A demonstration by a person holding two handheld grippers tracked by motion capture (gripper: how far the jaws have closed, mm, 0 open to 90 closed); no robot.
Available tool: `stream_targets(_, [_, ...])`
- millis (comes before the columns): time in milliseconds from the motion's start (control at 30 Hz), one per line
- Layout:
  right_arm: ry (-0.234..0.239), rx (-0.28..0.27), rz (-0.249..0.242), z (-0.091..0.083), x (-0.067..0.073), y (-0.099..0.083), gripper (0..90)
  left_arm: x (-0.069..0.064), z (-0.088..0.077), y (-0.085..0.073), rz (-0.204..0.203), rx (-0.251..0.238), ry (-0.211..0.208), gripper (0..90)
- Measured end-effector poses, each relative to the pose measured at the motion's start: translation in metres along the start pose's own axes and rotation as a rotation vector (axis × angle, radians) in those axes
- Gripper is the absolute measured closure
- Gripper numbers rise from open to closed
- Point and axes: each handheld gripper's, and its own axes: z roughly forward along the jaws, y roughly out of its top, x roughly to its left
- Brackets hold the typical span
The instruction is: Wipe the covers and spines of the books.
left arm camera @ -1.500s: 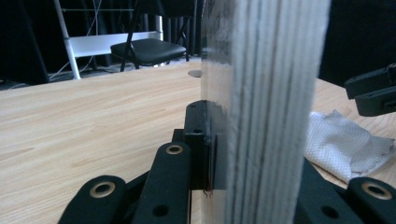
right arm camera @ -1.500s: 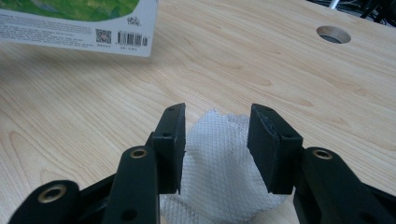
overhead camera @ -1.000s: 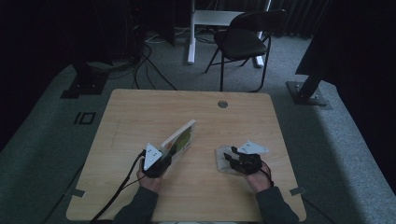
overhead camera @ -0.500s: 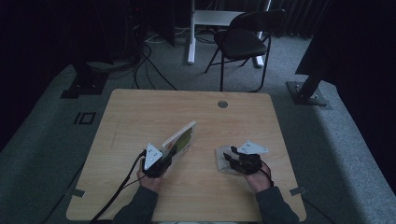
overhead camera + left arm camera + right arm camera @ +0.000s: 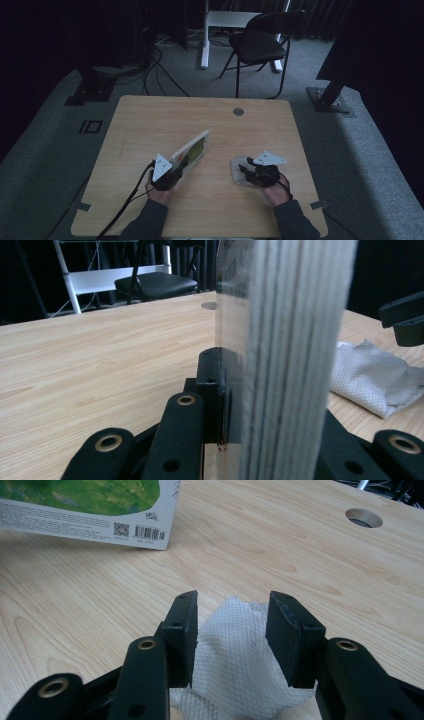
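From the high view, the left gripper (image 5: 172, 172) holds a book (image 5: 191, 151) on edge on the tabletop (image 5: 150, 125), leaning up and away from the hand; the right gripper (image 5: 248, 172) rests over a white cloth (image 5: 239, 167), to the right of the book and apart from it. In the left gripper view, the fingers (image 5: 210, 375) are clamped tight on the book's (image 5: 290, 340) lower edge, pages showing; the cloth (image 5: 372, 380) lies beyond, to the right. In the right gripper view, the fingers (image 5: 182, 630) stand part open astride the cloth (image 5: 235, 650), not pinching it, with the book's (image 5: 90, 510) cover up and to the left. The step looks like taking up the cloth to wipe the book: close low on a thick fold so it lifts whole, and keep the book steady. Around the book, only a cable hole (image 5: 238, 111) marks the tabletop; a chair (image 5: 260, 45) stands well behind. Nothing blocks the way.
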Motion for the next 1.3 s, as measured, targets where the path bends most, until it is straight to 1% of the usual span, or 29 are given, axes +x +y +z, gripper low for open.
stream_targets(167, [-0.001, -0.002, 0.001, -0.0005, -0.0002, 0.0002, 56.1, -0.0004, -0.0016, -0.001, 0.008, 0.013, -0.001, 78.5])
stream_targets(500, [0.004, 0.002, -0.001, 0.0001, 0.0004, 0.0001, 55.7, -0.0003, -0.0032, -0.0027, 0.004, 0.026, -0.006, 78.3])
stream_targets(700, [0.004, -0.002, -0.003, -0.0005, 0.0004, 0.0005, 55.0, -0.0023, -0.0036, -0.0051, 0.009, 0.04, -0.018, 77.7])
stream_targets(800, [0.003, -0.003, -0.002, -0.0009, 0.0001, 0.0005, 55.0, -0.0028, -0.0033, -0.0061, 0.002, 0.046, -0.026, 77.3])
stream_targets(1033, [0.004, 0.0, -0.005, -0.001, -0.0002, 0.0004, 54.9, -0.0042, -0.0033, -0.0085, 0.003, 0.063, -0.03, 76.9])
stream_targets(1133, [0.005, -0.001, -0.005, -0.0011, -0.0001, 0.0004, 54.9, -0.0051, -0.0039, -0.0087, -0.002, 0.059, -0.034, 75.8])
stream_targets(1300, [0.006, 0.0, -0.006, -0.0012, -0.0004, 0.0002, 54.9, -0.0054, -0.0055, -0.0079, 0.0, 0.044, -0.037, 73.9])
